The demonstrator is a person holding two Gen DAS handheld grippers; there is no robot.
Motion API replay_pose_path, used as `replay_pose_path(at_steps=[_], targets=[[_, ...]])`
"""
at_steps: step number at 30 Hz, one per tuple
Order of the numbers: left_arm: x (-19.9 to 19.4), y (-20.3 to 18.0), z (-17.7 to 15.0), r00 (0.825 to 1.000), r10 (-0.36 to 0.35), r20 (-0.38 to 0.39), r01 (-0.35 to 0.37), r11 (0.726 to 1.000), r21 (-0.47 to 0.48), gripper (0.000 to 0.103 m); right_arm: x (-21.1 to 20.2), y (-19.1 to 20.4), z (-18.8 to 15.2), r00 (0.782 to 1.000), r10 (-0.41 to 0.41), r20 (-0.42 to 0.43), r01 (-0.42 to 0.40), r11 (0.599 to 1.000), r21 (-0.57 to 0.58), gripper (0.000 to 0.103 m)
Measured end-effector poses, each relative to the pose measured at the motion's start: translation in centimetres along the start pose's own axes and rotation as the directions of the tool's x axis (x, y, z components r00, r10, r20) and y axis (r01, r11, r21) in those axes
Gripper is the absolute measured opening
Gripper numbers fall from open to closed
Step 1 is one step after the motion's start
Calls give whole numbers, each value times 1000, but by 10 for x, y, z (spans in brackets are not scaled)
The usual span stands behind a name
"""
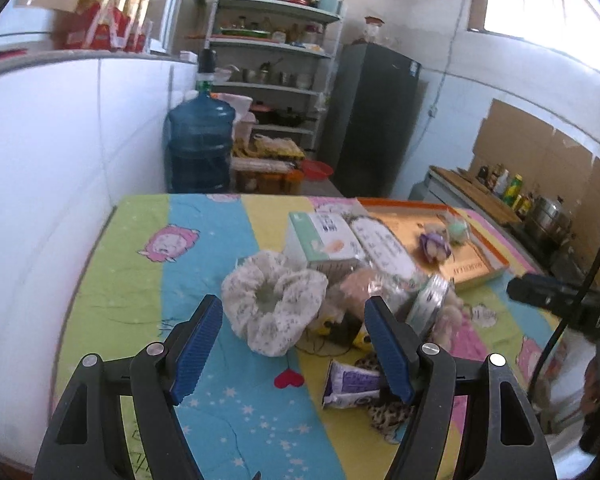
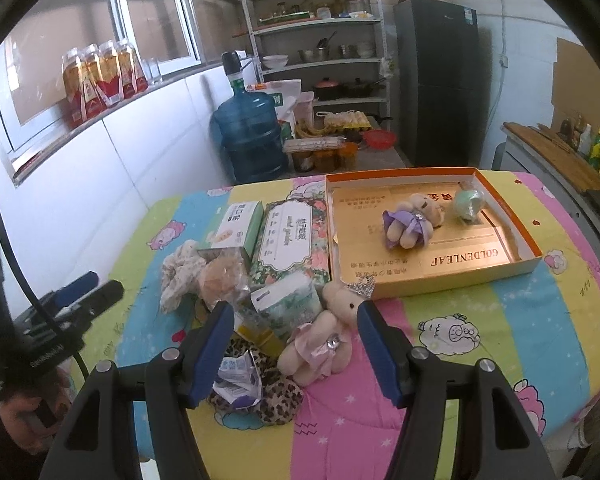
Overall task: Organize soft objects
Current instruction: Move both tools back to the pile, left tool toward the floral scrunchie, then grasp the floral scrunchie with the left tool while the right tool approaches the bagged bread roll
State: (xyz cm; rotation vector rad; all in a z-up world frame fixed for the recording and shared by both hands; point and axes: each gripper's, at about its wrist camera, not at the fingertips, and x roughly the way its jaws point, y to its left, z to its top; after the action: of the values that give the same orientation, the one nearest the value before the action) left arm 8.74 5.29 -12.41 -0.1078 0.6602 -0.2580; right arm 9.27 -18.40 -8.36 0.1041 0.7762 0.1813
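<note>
A kitchen with a bright striped worktop [image 2: 500,320]. Both tools, left tool [image 1: 296,344] and right tool [image 2: 296,344], are open and hold nothing. The pink bear [image 2: 320,344] lies mid-worktop. The purple bear [image 2: 408,224] is inside the orange box [image 2: 532,256] by the far edge.

Each camera rides just behind its own hand-held gripper, looking forward and down along the fingers at the worktop [image 1: 204,400] from close range. The left hand-held gripper [image 1: 294,350] looks from the wall side, the right hand-held gripper [image 2: 296,354] from nearer the orange tray [image 2: 534,256]. Both take in the pile of soft things ahead, the tray, the water jug [image 1: 198,144] and the shelves [image 2: 316,26] beyond.
</note>
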Motion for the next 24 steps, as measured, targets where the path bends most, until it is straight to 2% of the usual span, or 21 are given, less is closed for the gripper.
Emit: replay_pose_path(at_steps=[6, 9, 16, 18, 24], targets=[[31, 0, -7, 998, -59, -30, 61, 995, 78, 75, 3, -3, 0, 1000, -17, -19, 17, 1000, -2, 64], [52, 0, -9, 996, -52, -77, 60, 992, 108, 75, 3, -8, -1, 999, -33, -27, 33, 999, 1, 64], [84, 6, -14, 990, -63, -124, 76, 991, 106, 74, 3, -22, -4, 997, -58, -49, 59, 998, 15, 64], [89, 8, -15, 988, -79, -134, 93, 990, 104, 66, 3, -23, -4, 997, -63, -50, 63, 998, 11, 64], [104, 8, -20, 983, -64, -173, 87, 988, 126, 34, 7, -24, -2, 996, -62, -58, 63, 998, 0, 64]])
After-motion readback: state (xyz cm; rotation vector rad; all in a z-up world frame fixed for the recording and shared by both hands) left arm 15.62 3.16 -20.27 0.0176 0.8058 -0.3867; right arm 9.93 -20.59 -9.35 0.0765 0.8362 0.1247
